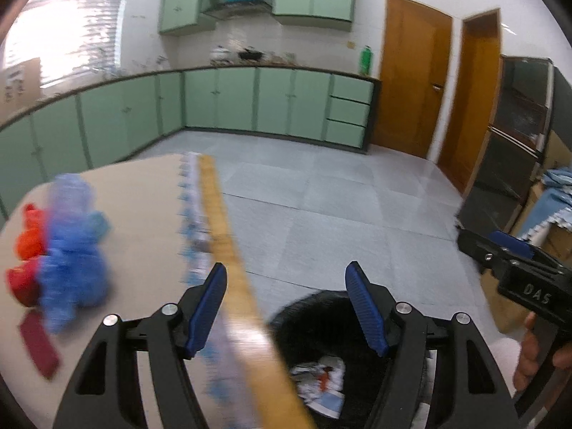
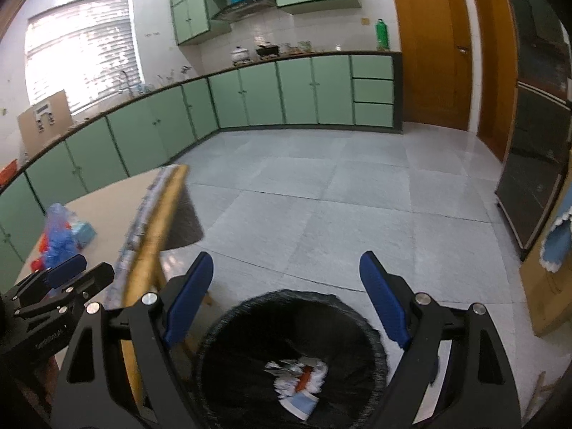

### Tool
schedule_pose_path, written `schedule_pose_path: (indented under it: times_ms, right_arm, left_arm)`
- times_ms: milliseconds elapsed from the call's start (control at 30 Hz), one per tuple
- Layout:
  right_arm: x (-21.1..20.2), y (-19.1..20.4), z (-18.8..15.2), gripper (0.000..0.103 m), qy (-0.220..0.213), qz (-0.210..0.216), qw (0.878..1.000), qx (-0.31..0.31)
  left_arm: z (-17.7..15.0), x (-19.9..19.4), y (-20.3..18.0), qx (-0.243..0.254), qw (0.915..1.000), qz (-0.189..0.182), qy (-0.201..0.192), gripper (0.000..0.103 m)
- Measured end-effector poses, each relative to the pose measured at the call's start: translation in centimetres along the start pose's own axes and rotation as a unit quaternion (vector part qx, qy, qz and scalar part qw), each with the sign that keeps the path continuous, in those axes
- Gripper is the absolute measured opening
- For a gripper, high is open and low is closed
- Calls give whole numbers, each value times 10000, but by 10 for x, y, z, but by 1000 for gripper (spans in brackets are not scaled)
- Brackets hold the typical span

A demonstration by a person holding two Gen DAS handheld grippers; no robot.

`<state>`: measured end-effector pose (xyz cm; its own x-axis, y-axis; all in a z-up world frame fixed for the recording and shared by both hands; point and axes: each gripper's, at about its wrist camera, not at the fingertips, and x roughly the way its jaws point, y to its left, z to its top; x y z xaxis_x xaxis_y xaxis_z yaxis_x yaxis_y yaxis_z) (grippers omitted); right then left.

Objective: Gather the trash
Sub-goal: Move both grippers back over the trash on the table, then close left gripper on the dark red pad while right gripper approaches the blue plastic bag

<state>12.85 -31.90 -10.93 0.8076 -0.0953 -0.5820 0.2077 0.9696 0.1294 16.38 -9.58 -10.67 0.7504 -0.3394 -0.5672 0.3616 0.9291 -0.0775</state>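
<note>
Clearly, more rubbish waits: a heap of crumpled blue plastic wrappers (image 1: 73, 246) with red and orange scraps (image 1: 26, 250) lies on the beige tabletop (image 1: 143, 207), to the left of both grippers and well apart from them. Blur hides any long axis in the heap. A crumpled white paper wad with red and blue print (image 2: 298, 382) already sits at the bottom of the black round bin (image 2: 214, 339) on the grey tiled floor (image 2: 321, 196), just beside the tabletop's yellow wooden edge (image 1: 221, 221). The left gripper (image 1: 286, 307) hangs over that edge with its jaws wide and nothing between them. The right gripper (image 2: 286, 304) hovers above the bin, jaws likewise wide and empty. Judging by position, the left hand is nearer the heap, so the next reach would swing leftward across the tabletop.
</note>
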Motion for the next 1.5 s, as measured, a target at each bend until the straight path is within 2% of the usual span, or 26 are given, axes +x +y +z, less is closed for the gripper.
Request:
schedule_pose_path:
  times_ms: [200, 300, 533, 833, 1067, 1500]
  right_arm:
    - [6, 50, 5, 82, -85, 438, 9989, -172]
    - [11, 78, 7, 82, -98, 632, 9975, -289]
    - [20, 130, 3, 82, -37, 973, 9936, -577]
    - [34, 178, -12, 82, 58, 1283, 9892, -702]
    - [46, 207, -21, 82, 104, 1341, 9871, -873]
    - [66, 235, -25, 81, 349, 1420, 9831, -1100]
  left_arm:
    - [-5, -26, 53, -282, 9956, 870, -219, 68]
    - [-13, -39, 85, -416, 9876, 1480, -324, 68]
    - [-37, -52, 137, -864, 9687, 2317, -205, 68]
    - [-59, -43, 160, -1191, 9613, 2484, 35, 68]
    - [-72, -34, 171, -1375, 9594, 2457, 176, 68]
    - [-78, -22, 174, -1544, 9566, 2420, 499, 68]
